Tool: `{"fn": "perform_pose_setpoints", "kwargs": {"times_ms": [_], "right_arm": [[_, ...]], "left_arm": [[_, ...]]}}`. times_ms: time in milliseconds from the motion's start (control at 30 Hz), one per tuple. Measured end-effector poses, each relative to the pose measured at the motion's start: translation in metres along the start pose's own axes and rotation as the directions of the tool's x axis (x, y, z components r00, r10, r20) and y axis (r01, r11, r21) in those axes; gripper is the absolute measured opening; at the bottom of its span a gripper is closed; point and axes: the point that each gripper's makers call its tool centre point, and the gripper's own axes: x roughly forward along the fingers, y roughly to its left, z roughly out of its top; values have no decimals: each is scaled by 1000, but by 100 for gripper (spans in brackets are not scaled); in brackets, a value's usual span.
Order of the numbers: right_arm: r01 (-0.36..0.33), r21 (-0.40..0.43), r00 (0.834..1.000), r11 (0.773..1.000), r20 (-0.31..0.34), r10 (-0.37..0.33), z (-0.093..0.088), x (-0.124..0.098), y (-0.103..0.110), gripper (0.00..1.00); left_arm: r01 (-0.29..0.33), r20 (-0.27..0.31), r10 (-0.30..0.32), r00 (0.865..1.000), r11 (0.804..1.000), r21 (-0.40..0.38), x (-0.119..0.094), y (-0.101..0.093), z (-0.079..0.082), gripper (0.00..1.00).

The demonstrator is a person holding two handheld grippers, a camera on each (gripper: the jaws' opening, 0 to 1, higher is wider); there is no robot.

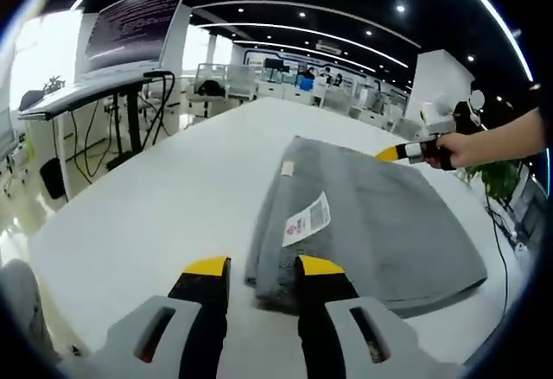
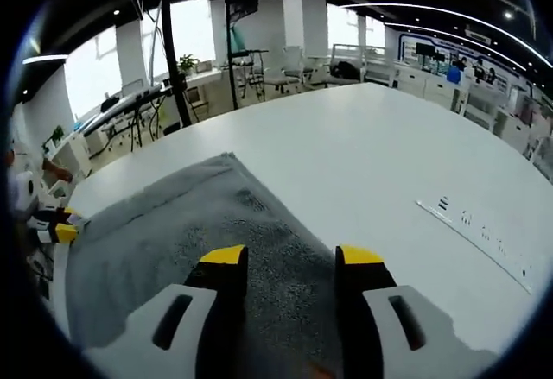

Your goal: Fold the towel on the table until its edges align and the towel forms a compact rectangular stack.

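Observation:
A grey towel (image 1: 380, 215) lies folded on the white table (image 1: 173, 198), with a white printed label (image 1: 307, 219) near its left edge. My left gripper (image 1: 263, 267) is open, and the towel's near corner lies between its yellow-tipped jaws. Across the towel a hand (image 1: 462, 148) holds my right gripper (image 1: 393, 152) at the far edge. In the right gripper view, my right gripper (image 2: 292, 258) stands open above the towel (image 2: 164, 224), its jaws spread over the cloth. The left gripper (image 2: 56, 225) shows at the far left edge of the towel.
A standing desk (image 1: 82, 94) with a dark monitor (image 1: 134, 25) stands beyond the table's left edge. Office desks and chairs fill the background. A plant (image 1: 497, 179) is at the right. A flush strip with markings (image 2: 475, 232) runs across the table (image 2: 389, 146).

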Motion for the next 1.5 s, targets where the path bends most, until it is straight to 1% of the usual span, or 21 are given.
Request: {"fn": "perform_pose_setpoints", "kwargs": {"times_ms": [100, 200, 267, 400, 533, 667, 900, 1033, 1200, 1267, 1400, 1500], "right_arm": [[23, 7, 1000, 1000, -10, -23, -3, -12, -8, 41], [43, 15, 999, 999, -18, -43, -7, -19, -16, 41], [61, 23, 998, 998, -26, -60, -10, -26, -21, 41], [79, 68, 997, 995, -29, -77, -16, -35, -33, 41], [96, 87, 995, 992, -38, -93, -24, -40, -48, 41], [116, 100, 993, 988, -44, -113, -30, -48, -59, 41], [151, 117, 988, 982, -51, -146, -39, -55, -79, 41], [166, 138, 986, 976, -55, -159, -44, -59, -85, 40], [189, 149, 981, 971, -67, -180, -52, -63, -89, 40], [202, 156, 979, 967, -68, -193, -55, -66, -91, 38], [216, 178, 976, 960, -70, -207, -61, -68, -93, 31], [218, 181, 975, 959, -74, -208, -65, -67, -95, 25]], "left_arm": [[3, -1, -3, 1000, 1000, -17, 0, -2, -1, 33], [7, -16, -7, 1000, 1000, -19, -2, -1, -1, 33], [11, -11, -11, 1000, 1000, -20, -4, -3, 2, 33], [12, -20, -13, 1000, 1000, -14, -7, -4, 5, 33], [11, -21, -11, 1000, 1000, -11, -7, 1, 6, 32], [11, -18, -11, 1000, 1000, -11, -8, 1, 8, 32], [20, -25, -20, 999, 1000, -3, -6, -1, 9, 32], [28, -23, -28, 999, 1000, -5, -4, -4, 11, 32], [31, -34, -32, 999, 1000, -2, -2, -3, 9, 31], [27, -40, -28, 999, 1000, -9, -1, -2, 7, 30], [20, -51, -21, 998, 1000, -12, 0, -1, 3, 29], [10, -63, -11, 998, 1000, -16, -1, 0, -1, 27]]}}
